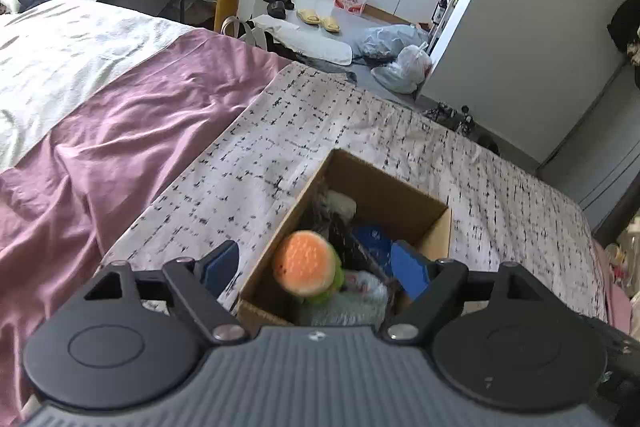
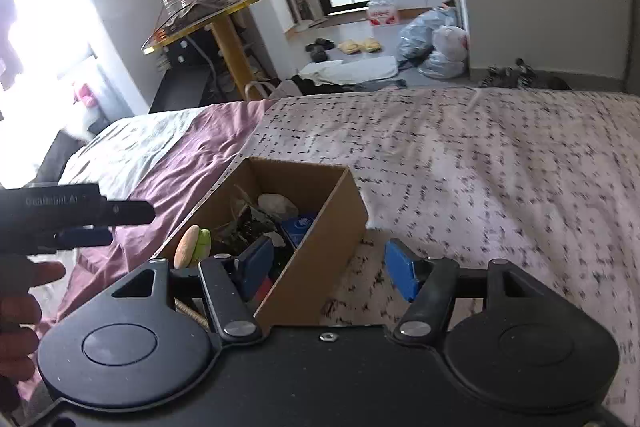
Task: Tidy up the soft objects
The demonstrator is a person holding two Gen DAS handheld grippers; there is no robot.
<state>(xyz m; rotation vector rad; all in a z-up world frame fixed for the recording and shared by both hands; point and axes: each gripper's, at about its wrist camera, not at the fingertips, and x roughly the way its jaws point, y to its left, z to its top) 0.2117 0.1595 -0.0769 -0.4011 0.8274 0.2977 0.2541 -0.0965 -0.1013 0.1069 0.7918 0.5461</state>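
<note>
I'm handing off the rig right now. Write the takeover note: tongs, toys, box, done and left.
Left tongs: open, holding nothing, over the near end of the cardboard box.
Right tongs: open, holding nothing, straddling the box's right wall.
Burger plush: blurred, at the box's near left corner, apparently just dropped in.
Box sits on the patterned blanket, already holding several items.
Done: burger plush boxed.
Left: no loose soft toys visible on the bed; look around before ending.

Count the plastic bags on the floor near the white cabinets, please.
3, all clustered together on the floor: a blue-grey bag, a white bag beside it, and a pale bag in front. More may be hidden behind.
</note>
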